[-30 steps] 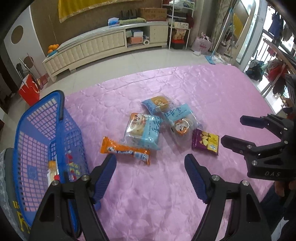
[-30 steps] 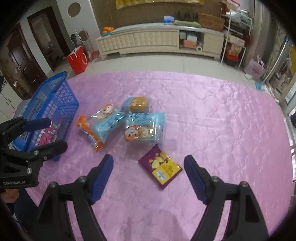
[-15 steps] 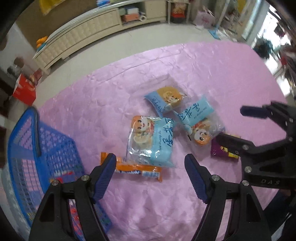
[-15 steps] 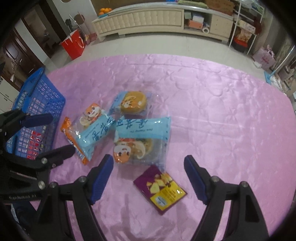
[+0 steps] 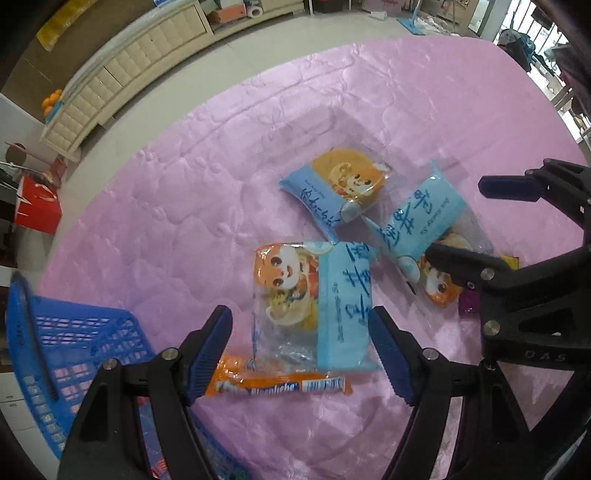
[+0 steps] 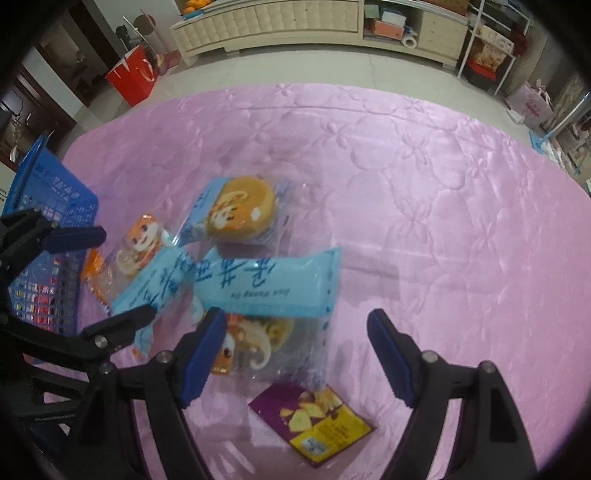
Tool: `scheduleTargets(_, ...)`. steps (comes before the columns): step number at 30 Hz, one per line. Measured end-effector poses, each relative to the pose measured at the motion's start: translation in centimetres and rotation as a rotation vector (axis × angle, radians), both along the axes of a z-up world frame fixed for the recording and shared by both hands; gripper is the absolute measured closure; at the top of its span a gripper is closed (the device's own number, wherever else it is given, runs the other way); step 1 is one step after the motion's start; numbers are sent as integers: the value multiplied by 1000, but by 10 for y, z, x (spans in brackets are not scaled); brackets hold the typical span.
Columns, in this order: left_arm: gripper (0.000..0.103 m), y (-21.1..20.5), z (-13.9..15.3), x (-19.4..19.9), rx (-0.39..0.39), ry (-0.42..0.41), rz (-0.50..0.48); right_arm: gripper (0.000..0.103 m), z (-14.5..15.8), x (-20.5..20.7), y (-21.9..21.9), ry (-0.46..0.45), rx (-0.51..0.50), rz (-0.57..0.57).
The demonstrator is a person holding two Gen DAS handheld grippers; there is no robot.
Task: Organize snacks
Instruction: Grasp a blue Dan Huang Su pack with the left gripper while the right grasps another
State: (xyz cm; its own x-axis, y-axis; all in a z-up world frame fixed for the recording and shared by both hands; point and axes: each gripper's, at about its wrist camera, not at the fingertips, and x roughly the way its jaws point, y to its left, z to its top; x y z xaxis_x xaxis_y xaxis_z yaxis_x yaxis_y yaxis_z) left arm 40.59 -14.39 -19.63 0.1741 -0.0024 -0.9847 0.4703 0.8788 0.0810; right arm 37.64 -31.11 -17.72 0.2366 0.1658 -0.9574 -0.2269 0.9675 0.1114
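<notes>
Three blue-and-clear bread packets lie together on the pink quilted cover (image 5: pixel 184 206). My left gripper (image 5: pixel 299 354) hangs open over the nearest bread packet (image 5: pixel 314 306), its blue pads on either side and apart from it. An orange snack bar (image 5: pixel 277 386) lies just below that packet. My right gripper (image 6: pixel 297 354) is open above another bread packet (image 6: pixel 266 288), with a purple chip packet (image 6: pixel 317 421) at its near side. The third packet (image 6: pixel 240 214), holding a round cake, lies farthest away. Each gripper shows in the other's view: right gripper (image 5: pixel 487 221), left gripper (image 6: pixel 96 280).
A blue mesh basket (image 5: pixel 74 332) stands at the cover's left edge with several snack packets inside. Beyond the cover are a tiled floor, a long cream cabinet (image 6: pixel 295 22) and a red bag (image 6: pixel 133 74).
Both grippers have sunk toward the snack pile and moved in over it. The packets now fill more of each view. Neither gripper's opening has changed.
</notes>
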Motion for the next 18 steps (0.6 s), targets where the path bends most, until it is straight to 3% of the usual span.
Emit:
scheduleTargets(2, 21, 1, -6, 5, -8, 11, 7, 21, -1, 5, -1, 18, 37, -4)
scheduleTargets(10, 22, -5, -38, 6, 53, 40, -16, 13, -15, 25, -1, 100, 123, -23)
scheduleTargets(11, 25, -4, -40, 6, 59, 38, -15, 13, -15, 25, -2, 104, 138, -30)
scheduleTargets(12, 38, -2, -39, 6, 50, 37, -11, 13, -17, 25, -4, 110, 152, -35)
scheduleTargets(18, 41, 14, -32, 10, 37, 19, 26, 13, -12, 23, -24, 104, 205, -67)
